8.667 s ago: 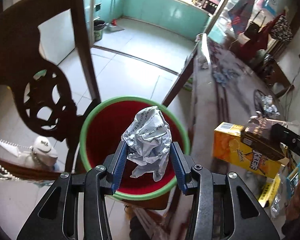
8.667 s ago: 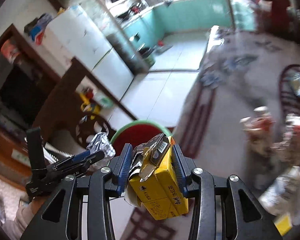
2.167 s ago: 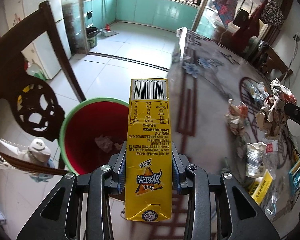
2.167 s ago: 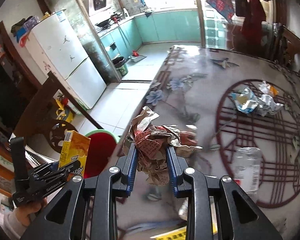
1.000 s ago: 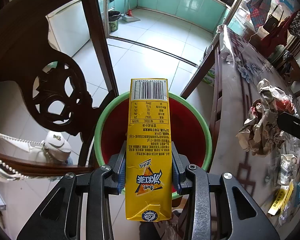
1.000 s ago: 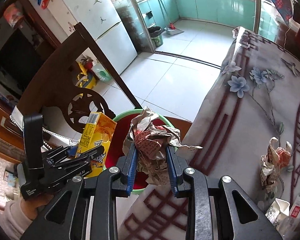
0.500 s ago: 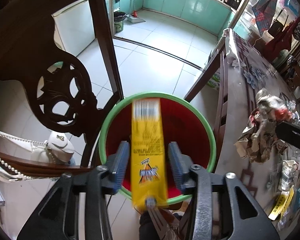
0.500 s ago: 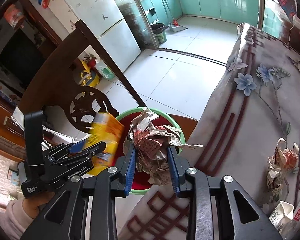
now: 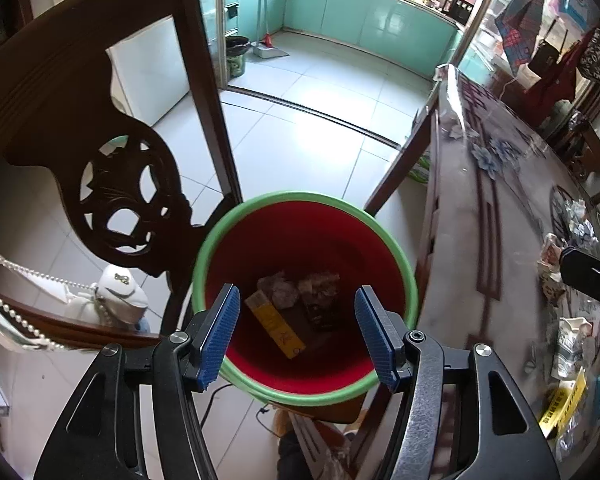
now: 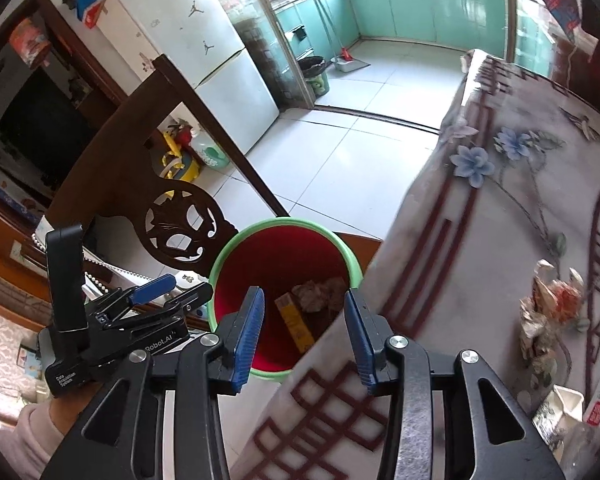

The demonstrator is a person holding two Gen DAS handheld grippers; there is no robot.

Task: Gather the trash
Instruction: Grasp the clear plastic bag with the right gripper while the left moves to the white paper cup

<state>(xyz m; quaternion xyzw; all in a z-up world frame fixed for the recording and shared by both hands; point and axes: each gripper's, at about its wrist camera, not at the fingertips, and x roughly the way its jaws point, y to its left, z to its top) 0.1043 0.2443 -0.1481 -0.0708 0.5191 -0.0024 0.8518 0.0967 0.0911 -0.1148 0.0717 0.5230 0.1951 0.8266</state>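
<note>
Hard to identify, crumpled wads (image 9: 315,285) beside a yellow drink carton (image 9: 275,326) inside the green-rimmed red bin (image 9: 300,198); above, left gripper (image 9: 296,334) and right gripper (image 10: 304,334) spread wide, empty.

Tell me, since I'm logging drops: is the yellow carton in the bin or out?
In. The yellow carton lies on the floor of the red bin, beside crumpled paper.

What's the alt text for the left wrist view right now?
The left gripper hangs open and empty over a red bin with a green rim, its blue-padded fingers spread wide. A yellow carton and crumpled paper lie at the bin's bottom. A carved wooden chair stands to the left and a floral-clothed table with more litter to the right.
</note>
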